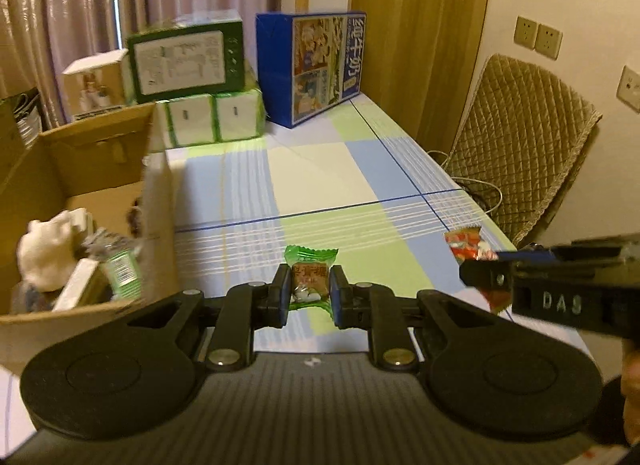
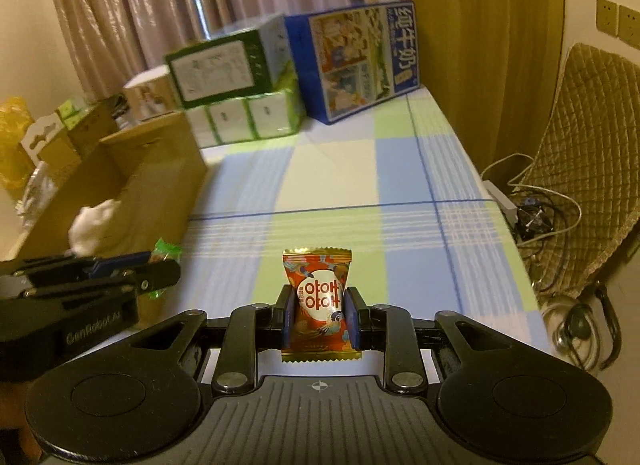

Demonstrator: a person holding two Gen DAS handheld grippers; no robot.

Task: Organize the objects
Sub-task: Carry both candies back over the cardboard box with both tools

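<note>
The left gripper (image 1: 310,292) had its fingers closed on a green-wrapped candy (image 1: 309,279), held above the checked cloth of the worktop (image 1: 320,173); the brown panel on the wrapper carried print too blurred to read. The right gripper (image 2: 319,315) pinched a red and gold candy packet (image 2: 318,305) upright between its fingers, a white disc on the wrapper showing red Korean characters. Seen from the left wrist, the right gripper's body bore the raised letters "DAS" (image 1: 562,303); from the right wrist, the left gripper's side read "GenRobot.AI" (image 2: 94,331). An open cardboard box (image 1: 80,193) stood on the left of the worktop, holding a white crumpled item (image 1: 48,249) and a green-labelled bottle (image 1: 120,269). At the far end stood a blue milk carton box (image 1: 312,65) printed with large Chinese characters, beside a green-framed box (image 1: 186,59) stacked on white and green packs (image 1: 216,117).
</note>
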